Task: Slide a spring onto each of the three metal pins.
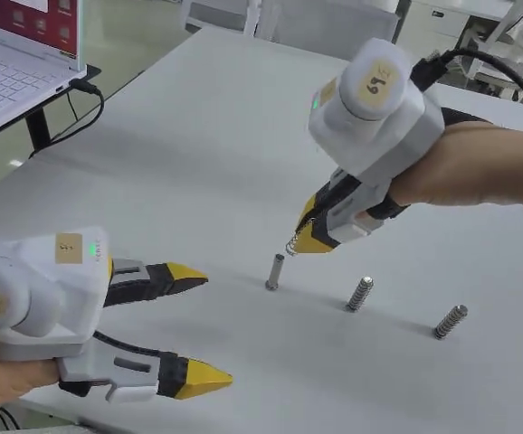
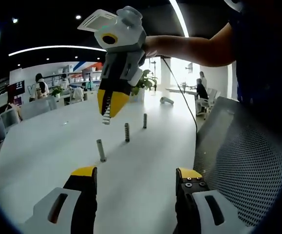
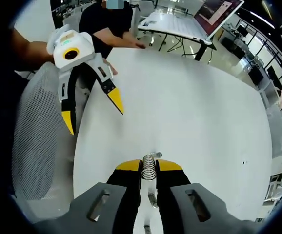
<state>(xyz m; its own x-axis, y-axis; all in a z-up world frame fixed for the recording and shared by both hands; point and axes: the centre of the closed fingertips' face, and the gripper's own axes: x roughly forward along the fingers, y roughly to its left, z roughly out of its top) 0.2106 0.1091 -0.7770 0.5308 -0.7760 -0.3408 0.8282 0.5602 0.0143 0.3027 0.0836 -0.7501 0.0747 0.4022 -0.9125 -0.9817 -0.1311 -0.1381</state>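
The right hand-held gripper (image 1: 310, 237) hangs tilted downward above the white surface (image 1: 198, 163). Its yellow-tipped jaws are pressed together on a small spring (image 1: 290, 245), which pokes out of the tips toward the lower left in the head view. The spring's free end hovers just above and beside the bare pin (image 1: 274, 271), apart from it. That pin stands upright on the surface at the left end of a row of three. The middle pin (image 1: 360, 293) and the end pin (image 1: 451, 321) each already wear a spring. The left hand-held gripper (image 1: 203, 327) sits low by the near edge of the surface, with its jaws spread wide and empty, pointing toward the row. A laptop (image 1: 8, 63) stands open at the far left.
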